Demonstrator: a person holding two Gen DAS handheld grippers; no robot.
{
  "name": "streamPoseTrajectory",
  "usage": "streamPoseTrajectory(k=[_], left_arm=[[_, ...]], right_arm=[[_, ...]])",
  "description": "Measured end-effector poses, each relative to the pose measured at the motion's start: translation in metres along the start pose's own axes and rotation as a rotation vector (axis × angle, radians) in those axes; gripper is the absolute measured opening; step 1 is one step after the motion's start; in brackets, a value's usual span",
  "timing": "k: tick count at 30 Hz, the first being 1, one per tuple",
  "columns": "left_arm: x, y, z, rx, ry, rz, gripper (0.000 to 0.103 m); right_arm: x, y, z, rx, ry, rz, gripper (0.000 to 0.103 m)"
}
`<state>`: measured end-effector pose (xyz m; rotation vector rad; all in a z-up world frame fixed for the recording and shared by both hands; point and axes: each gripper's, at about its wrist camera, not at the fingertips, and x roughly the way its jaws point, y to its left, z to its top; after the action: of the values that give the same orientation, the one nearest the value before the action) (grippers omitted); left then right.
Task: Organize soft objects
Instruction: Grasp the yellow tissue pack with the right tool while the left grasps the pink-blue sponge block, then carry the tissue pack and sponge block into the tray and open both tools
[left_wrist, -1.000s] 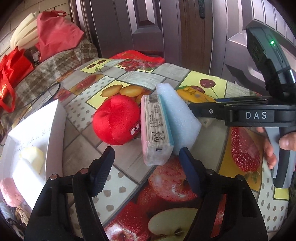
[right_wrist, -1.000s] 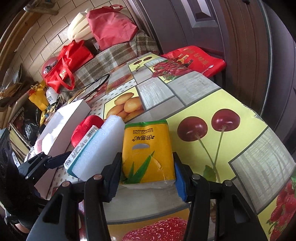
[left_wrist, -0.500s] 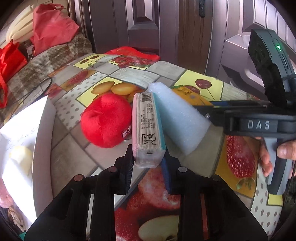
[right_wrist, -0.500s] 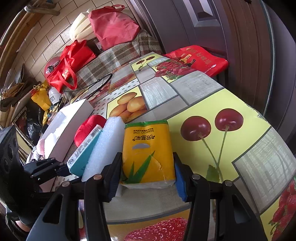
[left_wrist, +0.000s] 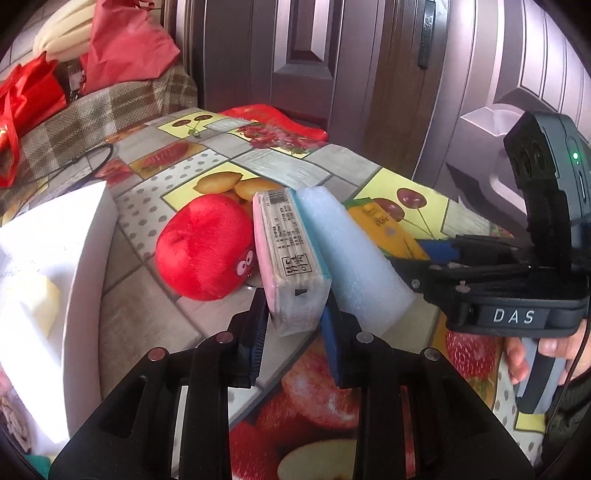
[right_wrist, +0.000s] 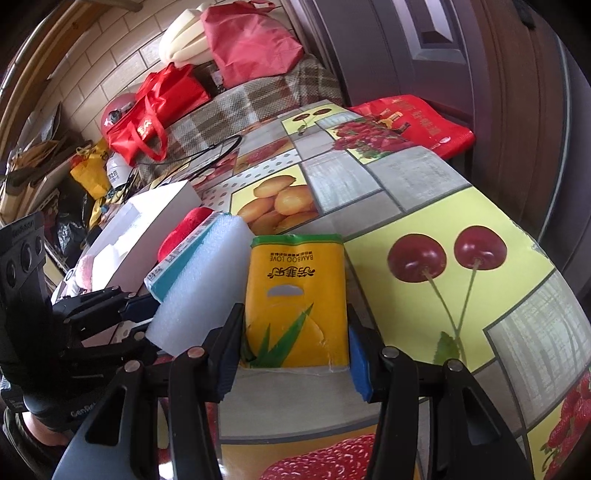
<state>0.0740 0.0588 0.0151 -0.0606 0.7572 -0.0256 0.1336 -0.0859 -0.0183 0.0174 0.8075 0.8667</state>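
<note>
While I am grasping for transfer, the left gripper (left_wrist: 293, 325) is clamping the near end of the pink tissue pack (left_wrist: 286, 254), lying between red plush (left_wrist: 205, 247) and foam block (left_wrist: 351, 254); next comes lifting toward the white box (left_wrist: 86, 258) at left. The right gripper (right_wrist: 293, 350) is bracketing the yellow tissue pack (right_wrist: 295, 295); I cannot tell whether it is squeezing.

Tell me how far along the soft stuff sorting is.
Done: the white box already holds a pale foam piece. In hand: the left gripper is shut on the tissue pack, and the right gripper brackets the yellow pack, contact unclear. Left: the red plush and foam block sit on the table.
</note>
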Motion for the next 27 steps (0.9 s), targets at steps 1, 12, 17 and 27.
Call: streamPoseTrajectory(k=[1, 12, 17, 27], left_arm=[[-0.004, 0.001, -0.002, -0.003, -0.010, 0.002, 0.026], [-0.071, 0.027, -0.009, -0.069, -0.186, 0.045, 0.025], [-0.105, 0.031, -0.004, -0.081, -0.302, 0.051, 0.025], [-0.144, 0.050, 0.002, -0.109, -0.413, 0.133, 0.025]], right_arm=[[-0.001, 0.002, -0.001, -0.005, -0.001, 0.003, 0.050], [-0.032, 0.013, -0.006, -0.011, -0.111, -0.005, 0.049], [-0.050, 0.024, -0.005, -0.013, -0.173, 0.004, 0.049], [-0.082, 0.059, 0.009, -0.060, -0.275, 0.053, 0.049]])
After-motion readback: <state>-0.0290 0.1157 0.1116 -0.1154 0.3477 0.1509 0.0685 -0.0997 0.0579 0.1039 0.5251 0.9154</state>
